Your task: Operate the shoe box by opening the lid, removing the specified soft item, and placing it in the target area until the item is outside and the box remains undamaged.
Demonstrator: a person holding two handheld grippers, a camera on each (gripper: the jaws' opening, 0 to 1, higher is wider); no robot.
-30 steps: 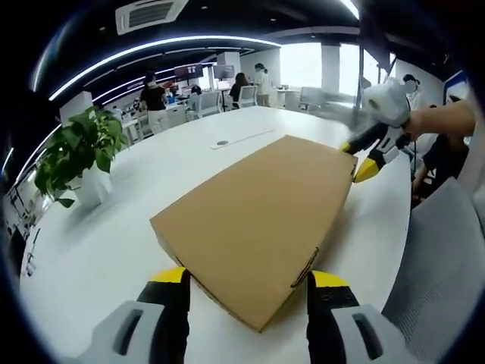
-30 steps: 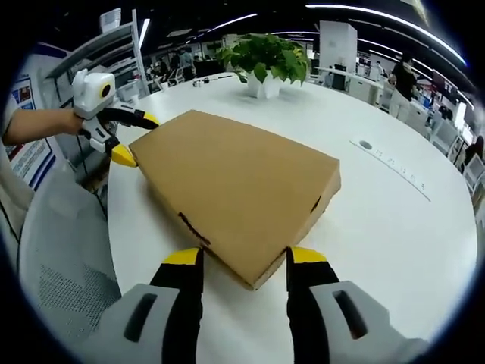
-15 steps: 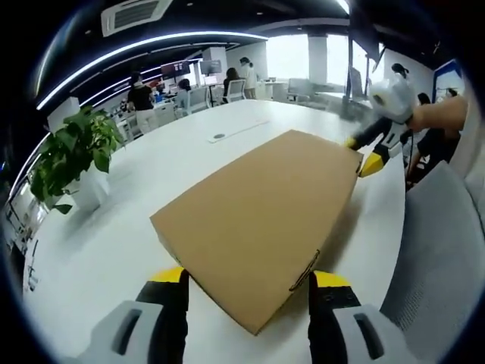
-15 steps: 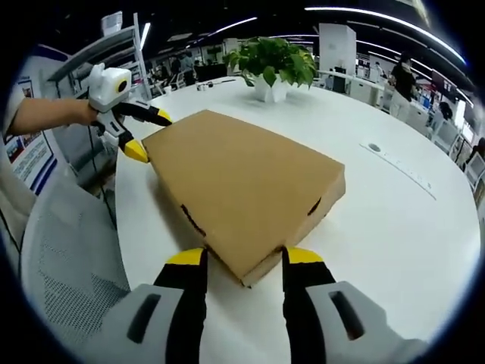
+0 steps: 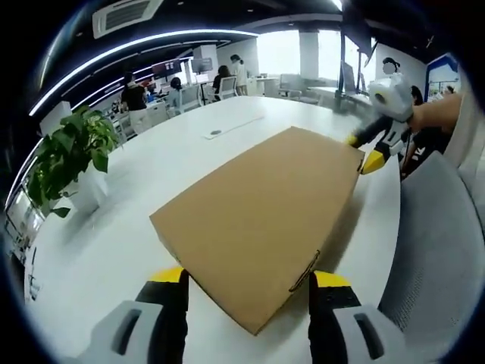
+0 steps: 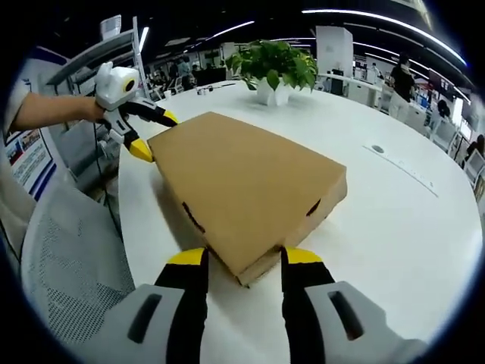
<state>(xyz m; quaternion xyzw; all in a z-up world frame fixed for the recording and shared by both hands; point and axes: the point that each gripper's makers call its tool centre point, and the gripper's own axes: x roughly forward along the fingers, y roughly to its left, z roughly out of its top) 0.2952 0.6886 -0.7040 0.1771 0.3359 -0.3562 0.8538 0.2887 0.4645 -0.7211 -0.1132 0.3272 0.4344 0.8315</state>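
While its lid sits shut, one shoe box (image 5: 261,220) between two wide claws (image 5: 246,282) (image 6: 236,262).

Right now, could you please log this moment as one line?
shoe box: lid closed, on white table | left gripper: open at near corner | right gripper: open at opposite corner

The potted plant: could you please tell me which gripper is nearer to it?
Left. The left gripper is at the box corner toward the potted plant; the right gripper is at the opposite corner.

Open office w/ white table (image 5: 151,163), plant (image 6: 274,64).
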